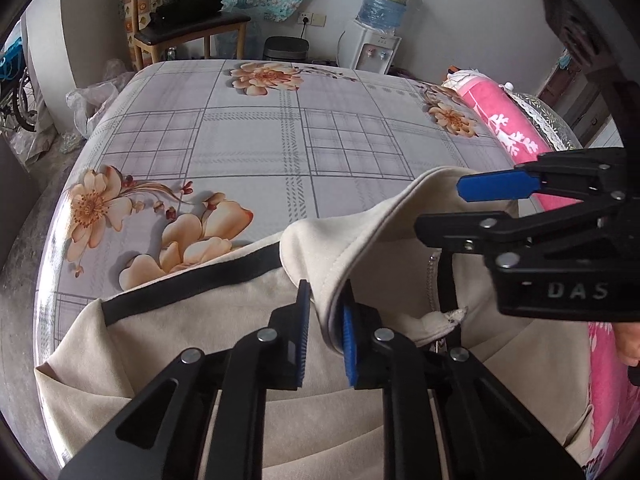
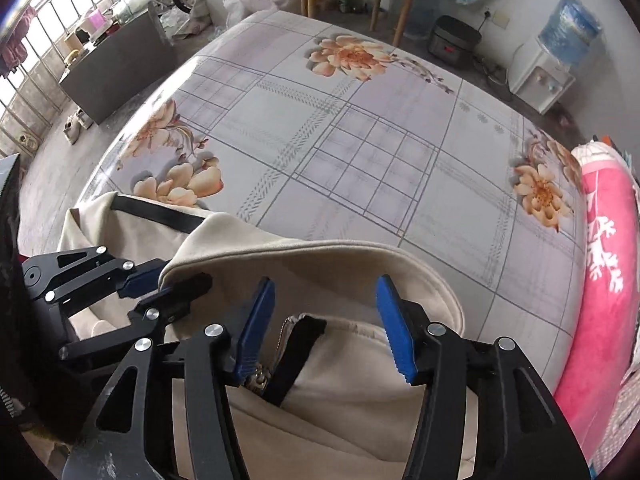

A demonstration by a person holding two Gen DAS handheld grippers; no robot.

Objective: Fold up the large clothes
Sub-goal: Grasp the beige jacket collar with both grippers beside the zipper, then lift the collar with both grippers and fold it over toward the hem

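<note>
Cream hooded garment [image 1: 224, 320] spread on near part of floral bed [image 1: 248, 152]. Left gripper [image 1: 325, 332] pinching hood rim [image 1: 320, 240], jaws nearly closed. Right gripper [image 2: 326, 326] half open, empty, above collar zip [image 2: 280, 332]. Advice: take second rim grip, lift evenly, fold hood flat.

Both wrist views look steeply down, close over the cream garment [image 1: 224, 320] at the bed's [image 1: 256, 140] near edge — each catches the other's tongs.
</note>
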